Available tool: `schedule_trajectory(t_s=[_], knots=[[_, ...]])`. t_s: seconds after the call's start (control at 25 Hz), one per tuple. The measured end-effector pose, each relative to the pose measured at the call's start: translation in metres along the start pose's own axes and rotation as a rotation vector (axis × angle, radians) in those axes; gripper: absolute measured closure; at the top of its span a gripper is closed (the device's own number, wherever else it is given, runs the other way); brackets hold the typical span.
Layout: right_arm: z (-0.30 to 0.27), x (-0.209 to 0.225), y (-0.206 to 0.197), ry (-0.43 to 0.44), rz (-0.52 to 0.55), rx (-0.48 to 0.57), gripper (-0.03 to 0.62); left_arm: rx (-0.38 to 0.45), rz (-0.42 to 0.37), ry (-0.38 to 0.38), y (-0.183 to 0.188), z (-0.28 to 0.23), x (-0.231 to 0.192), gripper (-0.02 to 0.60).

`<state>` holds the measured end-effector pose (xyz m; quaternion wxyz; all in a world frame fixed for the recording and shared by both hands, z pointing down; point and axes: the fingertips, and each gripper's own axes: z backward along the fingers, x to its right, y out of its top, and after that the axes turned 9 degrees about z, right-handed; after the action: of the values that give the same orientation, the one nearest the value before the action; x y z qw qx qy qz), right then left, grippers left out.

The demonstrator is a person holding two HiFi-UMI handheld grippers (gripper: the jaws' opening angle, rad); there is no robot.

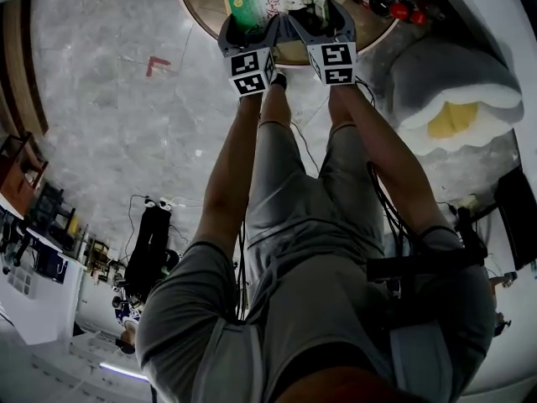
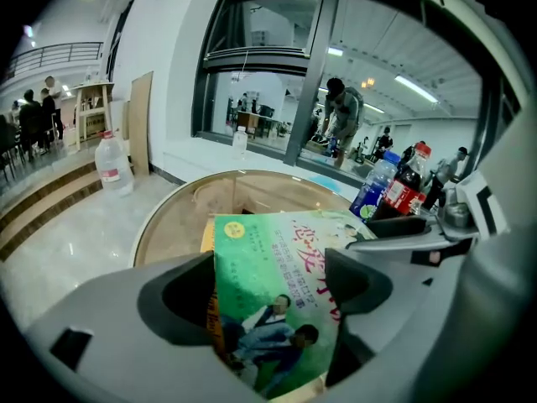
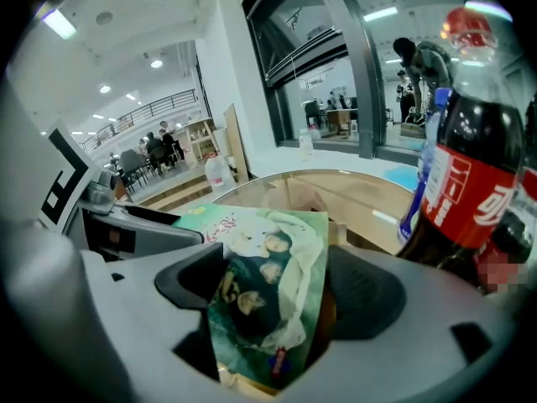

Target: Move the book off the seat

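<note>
A green-covered book [image 1: 277, 2] lies flat over the near edge of a round glass-topped table [image 1: 201, 7]. Both grippers hold its near edge side by side. My left gripper [image 1: 249, 30] is shut on the book's left part; the cover [image 2: 268, 250] fills the gap between its jaws [image 2: 268, 300]. My right gripper [image 1: 323, 22] is shut on the right part, where the cover [image 3: 273, 259] is pinched between the jaws [image 3: 268, 305]. Whether the book rests on the table or hangs just above it, I cannot tell.
A cola bottle [image 1: 382, 2] and a blue-labelled bottle [image 2: 373, 187] stand on the table to the right; the cola bottle [image 3: 470, 166] is close beside my right gripper. A grey, white and yellow cushion seat [image 1: 453, 99] lies right. A large water jug [image 2: 112, 162] stands on a floor step.
</note>
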<state>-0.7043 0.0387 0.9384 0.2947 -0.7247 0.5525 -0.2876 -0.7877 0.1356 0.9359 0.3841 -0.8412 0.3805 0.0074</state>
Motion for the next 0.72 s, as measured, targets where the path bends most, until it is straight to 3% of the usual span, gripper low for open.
schedule_trajectory(t_s=[0.16,0.36,0.48,0.72], knots=[[0.010,0.006,0.031,-0.022,0.031,0.044,0.214,0.127,-0.037,0.056,0.045,0.020,-0.008,0.161],[0.035,0.010,0.108,-0.041,0.051,0.146,0.215,0.275,-0.088,0.050,0.127,0.052,0.008,0.161],[0.076,0.001,0.162,-0.053,0.054,0.188,0.214,0.332,-0.093,0.050,0.171,0.099,0.031,0.161],[0.158,-0.006,0.313,-0.067,0.096,0.408,0.215,0.570,-0.157,0.038,0.300,0.201,0.081,0.161]])
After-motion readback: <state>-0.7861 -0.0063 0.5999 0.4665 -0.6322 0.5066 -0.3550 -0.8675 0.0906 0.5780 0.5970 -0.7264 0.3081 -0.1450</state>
